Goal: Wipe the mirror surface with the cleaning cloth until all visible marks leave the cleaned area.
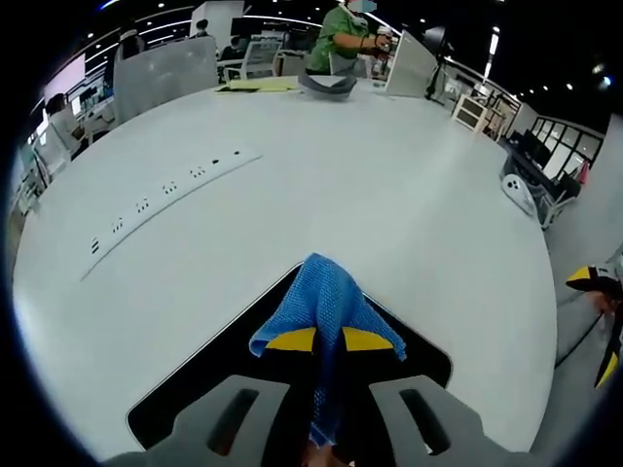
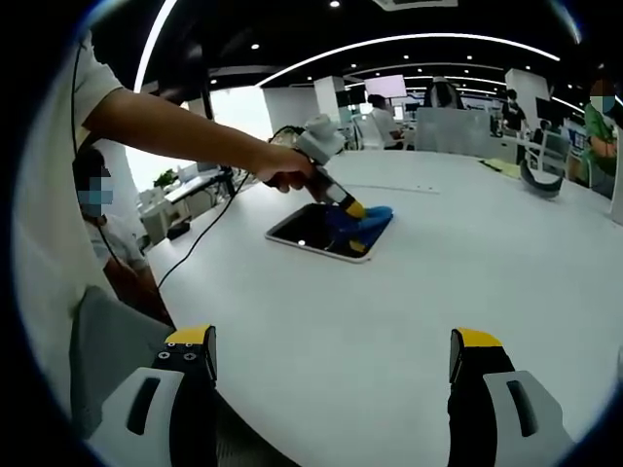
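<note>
Left claw (image 2: pixel 356 210) clenched on the blue cleaning cloth (image 1: pixel 326 311), pressing it flat on the dark mirror (image 2: pixel 310 232) to rub marks off. Mirror lying on the white tabletop (image 2: pixel 409 292), far from the right claw (image 2: pixel 331 365). Right claw released and waiting (holding nothing), kept back, likely to leave room for wiping.

The left gripper (image 2: pixel 352 208) is held in the person's hand (image 2: pixel 287 168) at the end of an outstretched bare arm (image 2: pixel 175 125) and angled downward, jaws closed on the cloth (image 1: pixel 326 311). The right gripper (image 2: pixel 331 365) is held low, jaws spread wide apart.
</note>
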A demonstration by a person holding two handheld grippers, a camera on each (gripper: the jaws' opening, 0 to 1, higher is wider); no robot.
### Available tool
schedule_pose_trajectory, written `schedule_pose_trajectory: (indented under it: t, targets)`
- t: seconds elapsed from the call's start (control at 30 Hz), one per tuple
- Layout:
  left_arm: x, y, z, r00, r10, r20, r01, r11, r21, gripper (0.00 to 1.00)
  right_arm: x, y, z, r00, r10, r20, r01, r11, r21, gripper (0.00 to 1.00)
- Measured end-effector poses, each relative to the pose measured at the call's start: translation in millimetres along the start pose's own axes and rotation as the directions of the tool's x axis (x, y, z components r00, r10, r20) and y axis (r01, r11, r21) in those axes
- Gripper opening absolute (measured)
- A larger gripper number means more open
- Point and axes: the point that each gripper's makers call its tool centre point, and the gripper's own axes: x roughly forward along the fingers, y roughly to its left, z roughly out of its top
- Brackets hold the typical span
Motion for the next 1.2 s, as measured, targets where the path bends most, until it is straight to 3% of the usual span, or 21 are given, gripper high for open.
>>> schedule_pose_trajectory:
  t: [1.2]
  targets:
    - [-11.0,13.6,-10.3,1.000,0.015,-0.007,-0.015,1.000,0.005,0.06,1.6,4.3,-2.4,1.000,0.012,-0.006,-0.012,1.000,0.002,1.00]
